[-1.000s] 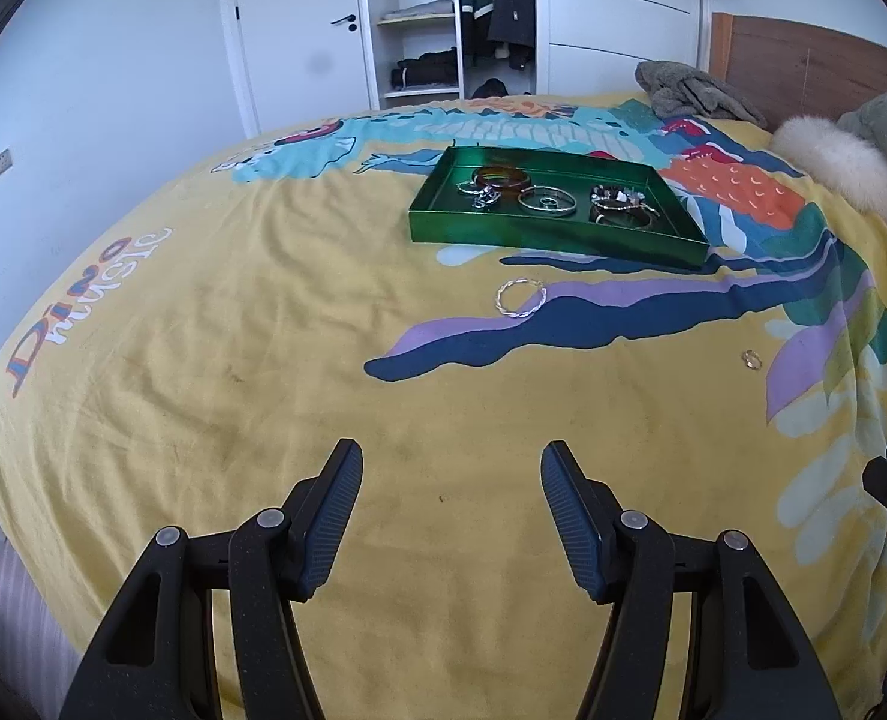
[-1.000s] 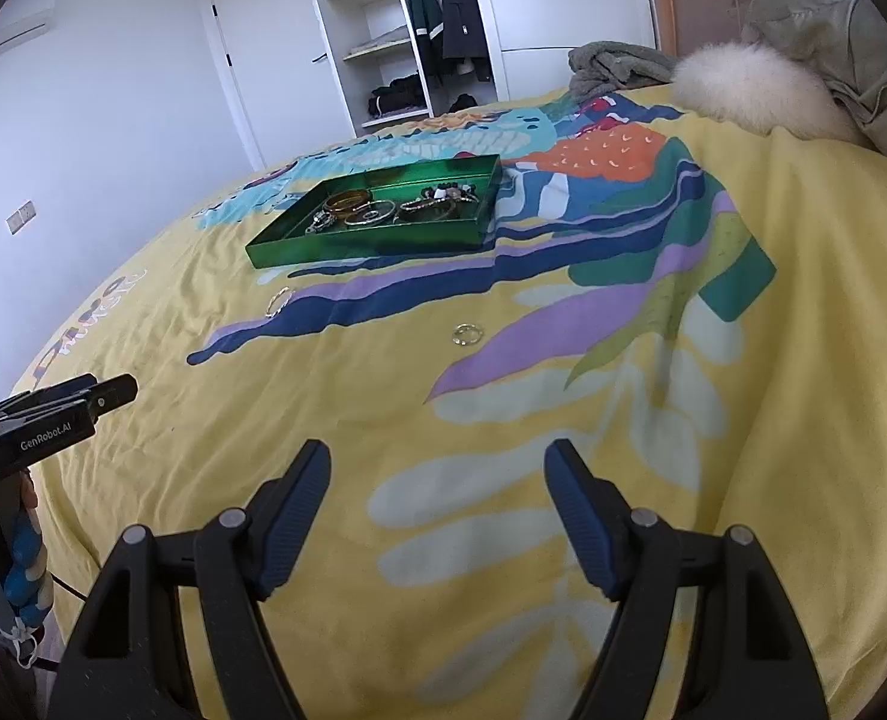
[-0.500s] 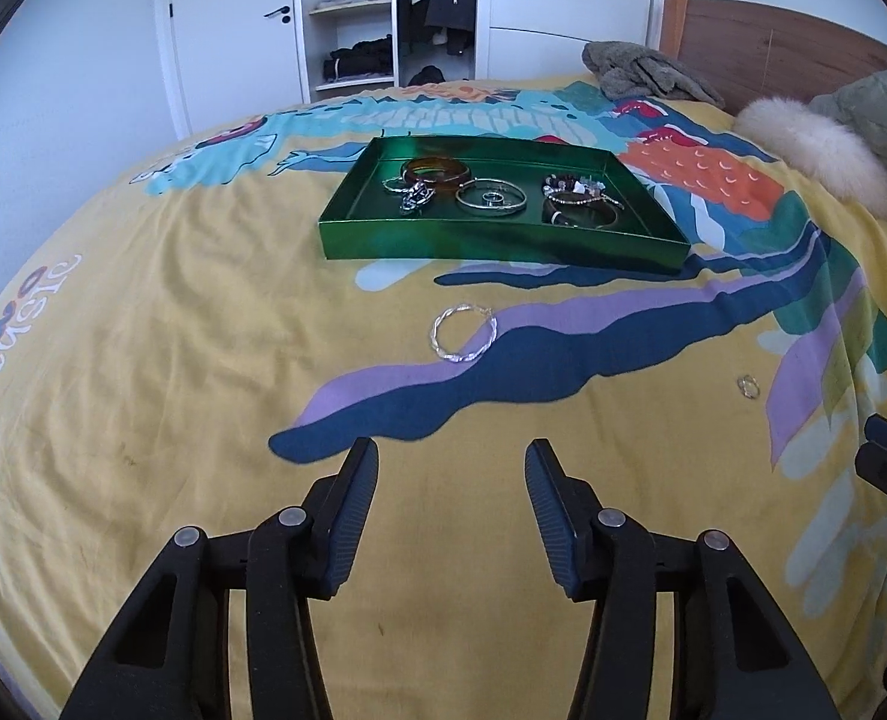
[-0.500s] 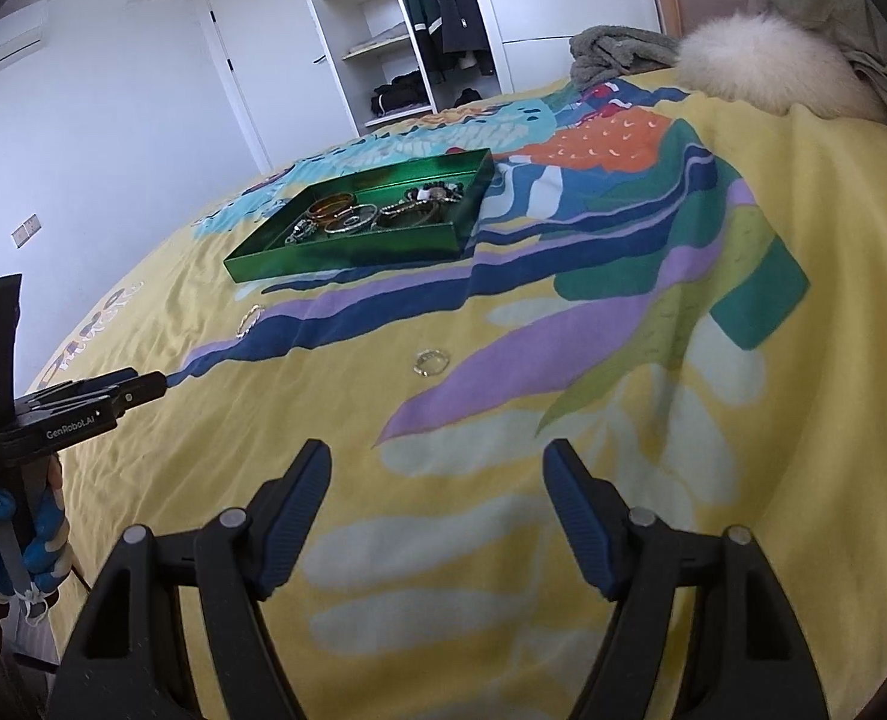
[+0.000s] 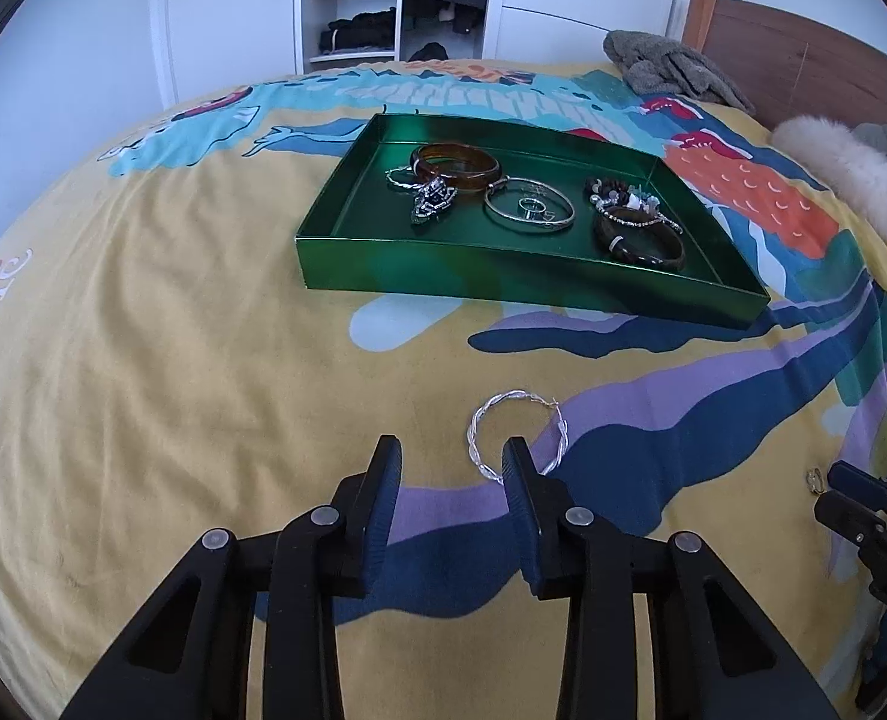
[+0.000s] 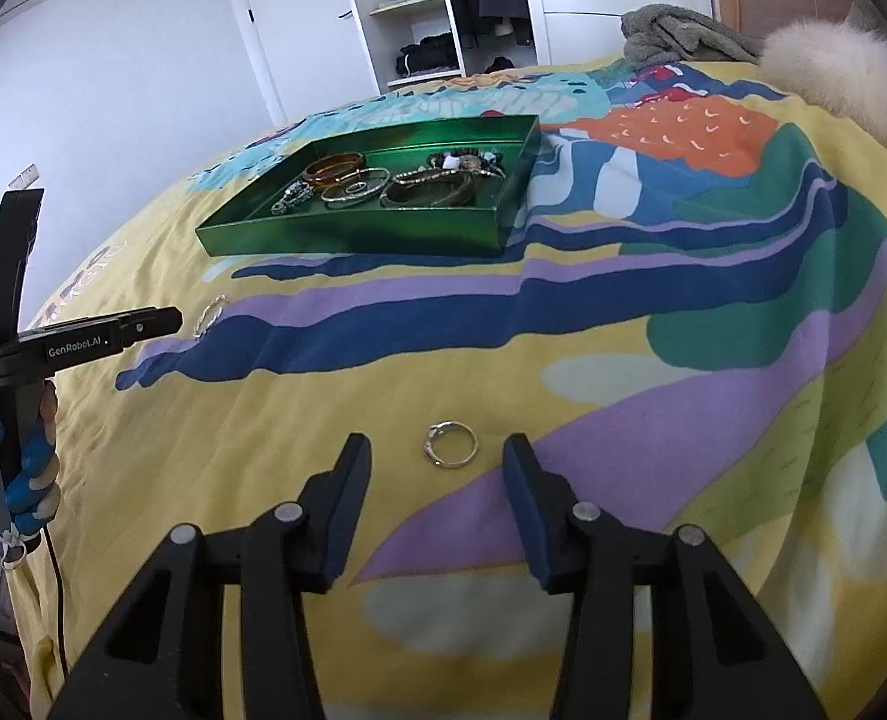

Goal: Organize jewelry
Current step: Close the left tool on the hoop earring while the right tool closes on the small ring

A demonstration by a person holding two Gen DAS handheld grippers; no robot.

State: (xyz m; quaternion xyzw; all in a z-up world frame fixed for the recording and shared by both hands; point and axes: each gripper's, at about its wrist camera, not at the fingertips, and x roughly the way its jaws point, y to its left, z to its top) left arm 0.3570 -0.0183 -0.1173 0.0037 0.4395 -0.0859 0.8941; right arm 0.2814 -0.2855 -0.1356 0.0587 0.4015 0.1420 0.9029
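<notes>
Jaws of the left gripper (image 5: pixel 448 457) were closing, nothing gripped, the twisted hoop (image 5: pixel 516 435) on the bed (image 5: pixel 143 360) at their 1 o'clock. The right gripper (image 6: pixel 437 462) was closing around a small ring (image 6: pixel 452 444), untouched; the green tray (image 5: pixel 503 276) sat at 12 o'clock.

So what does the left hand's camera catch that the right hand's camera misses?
Only the left wrist view shows the left gripper head-on, jaws closing, nothing pinched, its right finger overlapping the twisted silver hoop.

Only the right wrist view shows the right gripper, jaws closing around, not yet on, the small silver ring, and the blue-gloved hand.

Both show hoop, ring, the green metallic tray of bangles and the yellow patterned bedspread.
</notes>
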